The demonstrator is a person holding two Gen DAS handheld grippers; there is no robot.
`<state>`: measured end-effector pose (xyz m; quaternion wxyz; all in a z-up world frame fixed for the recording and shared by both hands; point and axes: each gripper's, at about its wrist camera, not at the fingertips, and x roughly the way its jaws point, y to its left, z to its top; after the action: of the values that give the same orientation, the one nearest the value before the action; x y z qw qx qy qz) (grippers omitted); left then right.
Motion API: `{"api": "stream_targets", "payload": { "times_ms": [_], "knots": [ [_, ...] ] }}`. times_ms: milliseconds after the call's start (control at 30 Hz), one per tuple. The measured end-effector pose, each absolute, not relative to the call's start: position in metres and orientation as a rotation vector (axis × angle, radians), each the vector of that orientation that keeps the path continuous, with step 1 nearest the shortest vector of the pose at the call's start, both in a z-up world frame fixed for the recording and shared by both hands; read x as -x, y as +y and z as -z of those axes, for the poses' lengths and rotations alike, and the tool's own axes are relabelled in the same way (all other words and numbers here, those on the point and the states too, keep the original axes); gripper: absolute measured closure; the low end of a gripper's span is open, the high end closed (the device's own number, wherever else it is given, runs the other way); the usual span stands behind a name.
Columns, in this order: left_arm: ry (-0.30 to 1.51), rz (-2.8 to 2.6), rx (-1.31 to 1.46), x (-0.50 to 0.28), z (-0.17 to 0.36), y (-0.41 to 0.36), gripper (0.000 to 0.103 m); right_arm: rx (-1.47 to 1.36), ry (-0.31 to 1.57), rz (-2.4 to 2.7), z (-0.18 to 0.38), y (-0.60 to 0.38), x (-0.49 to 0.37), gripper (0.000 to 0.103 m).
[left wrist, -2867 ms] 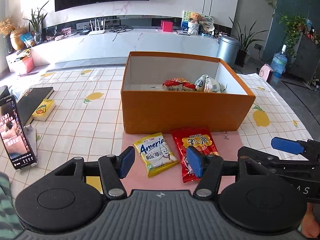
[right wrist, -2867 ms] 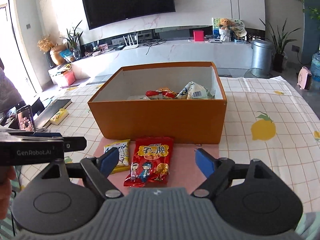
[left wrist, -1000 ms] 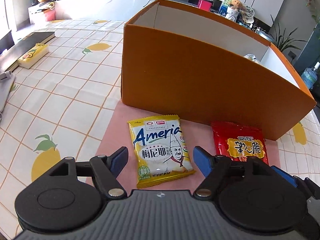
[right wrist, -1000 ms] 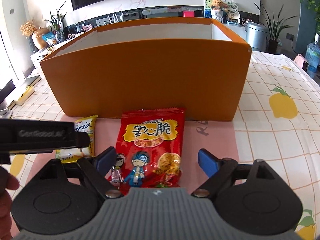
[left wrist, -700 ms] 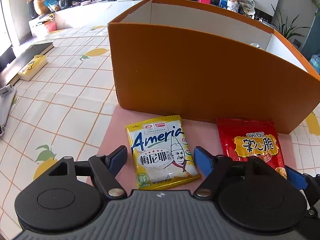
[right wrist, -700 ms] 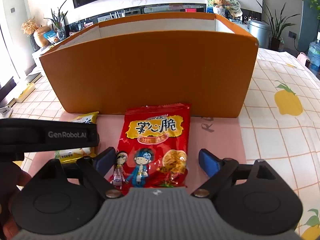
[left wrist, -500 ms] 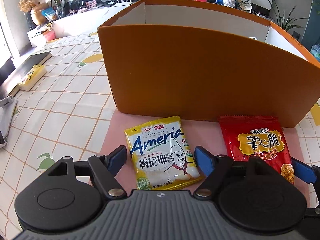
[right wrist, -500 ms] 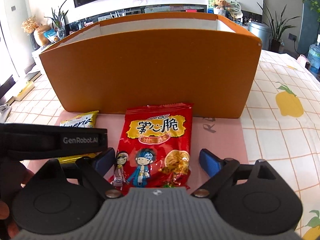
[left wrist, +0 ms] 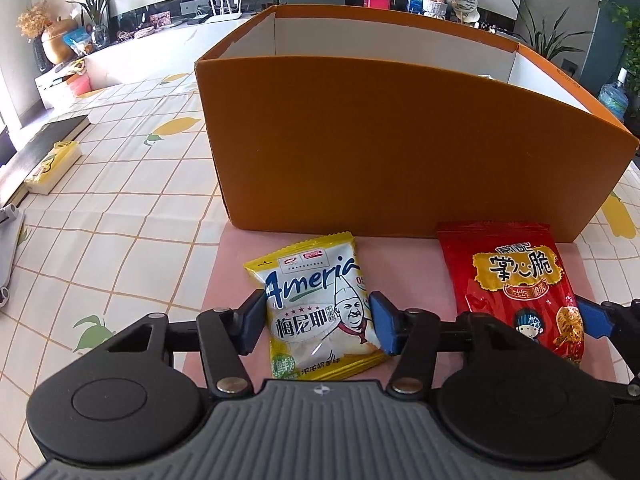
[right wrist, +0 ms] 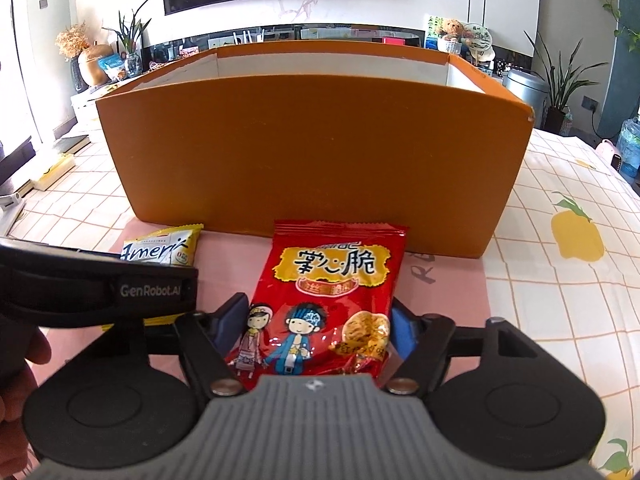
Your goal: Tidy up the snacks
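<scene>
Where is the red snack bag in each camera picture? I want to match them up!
Left wrist view: the red snack bag lies at the lower right, on the pink mat in front of the orange box, right of the yellow snack bag.
Right wrist view: the same bag sits in the lower middle, between the blue fingers of the right gripper.
Shared landmark: the orange box, right behind the bag in both.

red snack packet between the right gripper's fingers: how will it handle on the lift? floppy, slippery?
The red snack packet is a glossy film pouch, so probably slick. It looks puffy, likely light, and may buckle. The right gripper, whose jaws have just been closing, pinches its lower sides, so the top may droop toward the orange box.
</scene>
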<state>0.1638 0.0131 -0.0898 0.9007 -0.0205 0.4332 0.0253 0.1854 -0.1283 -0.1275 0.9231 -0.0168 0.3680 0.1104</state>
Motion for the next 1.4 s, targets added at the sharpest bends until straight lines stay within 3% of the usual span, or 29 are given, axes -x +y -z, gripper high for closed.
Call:
{"api": "stream_targets", "payload": {
  "times_ms": [767, 1400],
  "knots": [
    [0.867, -0.054, 0.07, -0.109, 0.059, 0.041, 0.041, 0.072, 0.73, -0.286, 0.099, -0.134, -0.145, 0.035],
    [0.71, 0.074, 0.061, -0.093, -0.018, 0.033, 0.041, 0.041, 0.592, -0.267, 0.007, -0.161, -0.098, 0.035]
  ]
}}
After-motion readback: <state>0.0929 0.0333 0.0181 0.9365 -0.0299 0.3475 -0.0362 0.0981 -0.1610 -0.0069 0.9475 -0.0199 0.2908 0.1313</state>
